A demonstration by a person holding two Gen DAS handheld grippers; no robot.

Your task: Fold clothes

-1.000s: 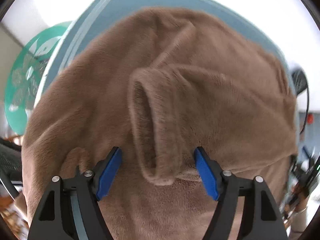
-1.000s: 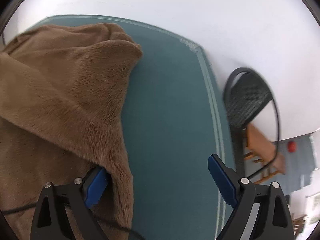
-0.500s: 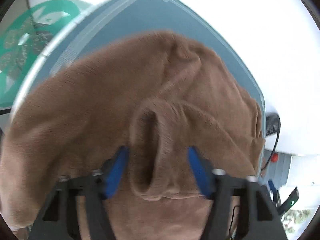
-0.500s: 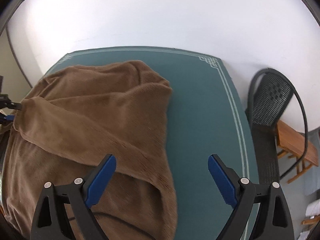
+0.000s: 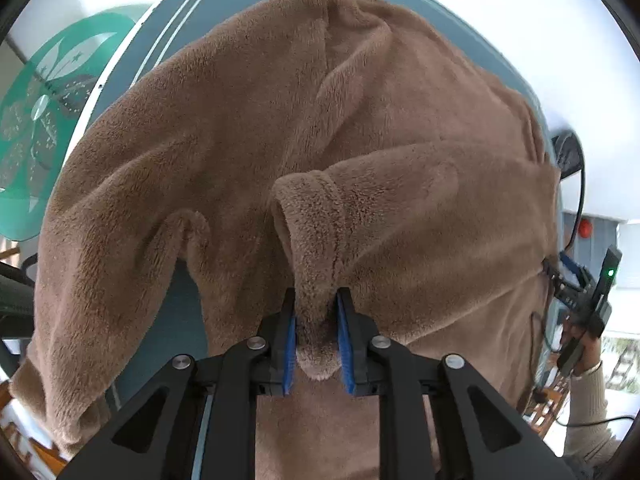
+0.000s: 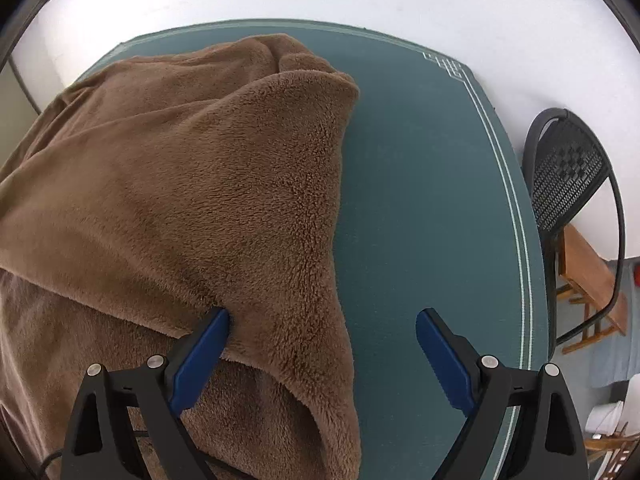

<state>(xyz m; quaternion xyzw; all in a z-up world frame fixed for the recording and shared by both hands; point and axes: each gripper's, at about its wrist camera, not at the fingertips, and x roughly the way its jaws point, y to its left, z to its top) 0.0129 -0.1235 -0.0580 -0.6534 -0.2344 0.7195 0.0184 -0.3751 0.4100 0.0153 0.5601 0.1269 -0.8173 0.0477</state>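
Left wrist view: the left gripper (image 5: 316, 340) was closed on the cuff (image 5: 310, 240) of a sleeve (image 5: 420, 216) belonging to a brown fleece garment (image 5: 248, 120); both blue pads pressed the plush from either side, with the cuff end bunched between them. The garment lay spread over a teal table (image 5: 176, 316), with the sleeve crossing the body of the cloth. Judged from this, the step in hand was carrying the sleeve across the body — the grip should stay firm, since thick pile compresses and may slip; the cuff should travel low and level, so that the sleeve lands flat and straight rather than twisted. This view alone showed the clamped cuff, a green patterned disc (image 5: 36, 120) beyond the table edge, and, at the far right, a person's hand (image 5: 580, 344) on the other tool.

Right wrist view: the right gripper (image 6: 320, 344) stood wide open and held nothing; its left pad (image 6: 204, 344) touched the fleece under a folded flap (image 6: 280, 208), and its right pad hung over bare table. It could serve to pin the layer while the sleeve is laid. Only this view showed the garment's right edge, the bare teal cloth beside it — and a black mesh chair (image 6: 568, 172) past the table's border.
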